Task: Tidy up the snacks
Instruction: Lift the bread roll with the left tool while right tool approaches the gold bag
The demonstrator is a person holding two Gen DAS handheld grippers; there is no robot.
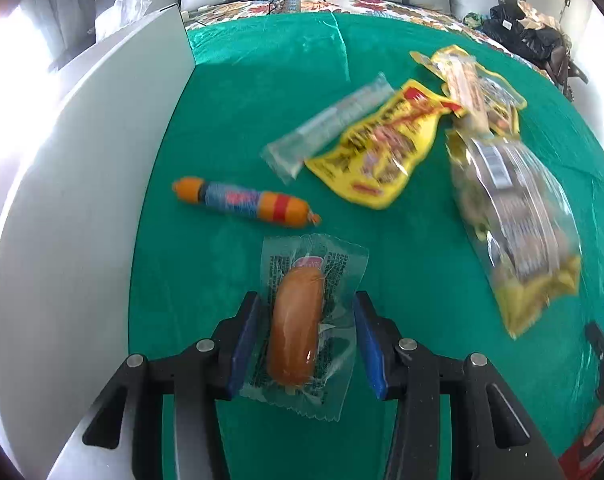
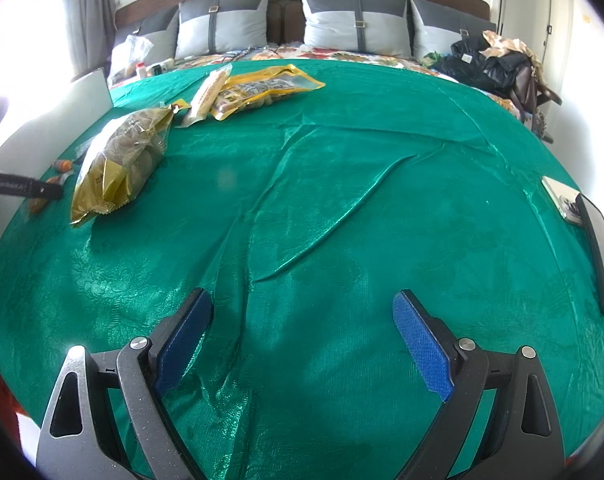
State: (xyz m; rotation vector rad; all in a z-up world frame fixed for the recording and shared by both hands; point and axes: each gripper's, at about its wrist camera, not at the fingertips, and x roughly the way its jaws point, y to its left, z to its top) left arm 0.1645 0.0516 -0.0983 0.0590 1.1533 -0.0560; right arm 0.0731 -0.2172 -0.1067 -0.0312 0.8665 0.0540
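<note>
My left gripper (image 1: 307, 300) is open, its blue pads on either side of a clear-wrapped sausage (image 1: 296, 324) lying on the green cloth (image 1: 402, 248). Beyond it lie an orange and blue sausage stick (image 1: 244, 202), a clear tube pack (image 1: 328, 126), a yellow snack pouch (image 1: 386, 148), a long clear and yellow bag (image 1: 518, 220) and a further yellow pack (image 1: 474, 84). My right gripper (image 2: 302, 304) is open and empty over bare green cloth (image 2: 342, 208). In the right wrist view the brown and yellow bag (image 2: 122, 156) and a yellow pack (image 2: 262, 88) lie far left.
A white board or box wall (image 1: 82, 200) runs along the left of the cloth. A dark flat device (image 2: 602, 252) and a phone-like object (image 2: 562, 200) lie at the right edge. Pillows (image 2: 354, 20) and dark clothes (image 2: 490, 64) are at the back.
</note>
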